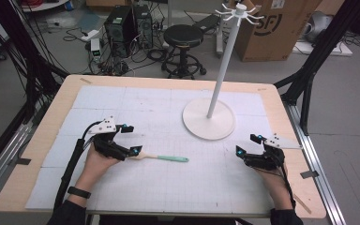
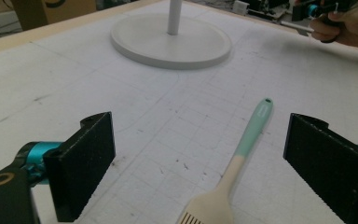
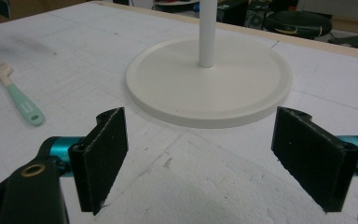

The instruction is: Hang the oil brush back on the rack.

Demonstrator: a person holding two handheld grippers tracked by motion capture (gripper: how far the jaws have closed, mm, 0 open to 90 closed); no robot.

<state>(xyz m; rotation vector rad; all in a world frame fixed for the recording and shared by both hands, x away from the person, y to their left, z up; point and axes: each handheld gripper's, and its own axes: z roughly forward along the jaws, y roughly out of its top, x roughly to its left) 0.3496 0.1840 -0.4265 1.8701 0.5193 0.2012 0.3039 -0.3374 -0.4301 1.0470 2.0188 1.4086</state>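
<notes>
The slotted spatula [image 2: 242, 154] lies flat on the desk [image 1: 42, 136] between the left claw's [image 2: 198, 163] spread jaws. Probably a pickup: pinch the handle squarely, low down. The right claw [image 3: 214, 154] hovers spread near the stand [image 3: 242, 88].

- The spatula [image 2: 242, 161] at lower centre has a mint-green handle end and a cream neck and slotted head.
- The stand [image 1: 209, 118], centre right, is white.
- The mat [image 1: 168, 187] is white with a faint grey grid, possibly scuffed.
- The table [image 1: 47, 123] edge is pale wood.
- Gripper jaws are black, with teal fittings.
</notes>
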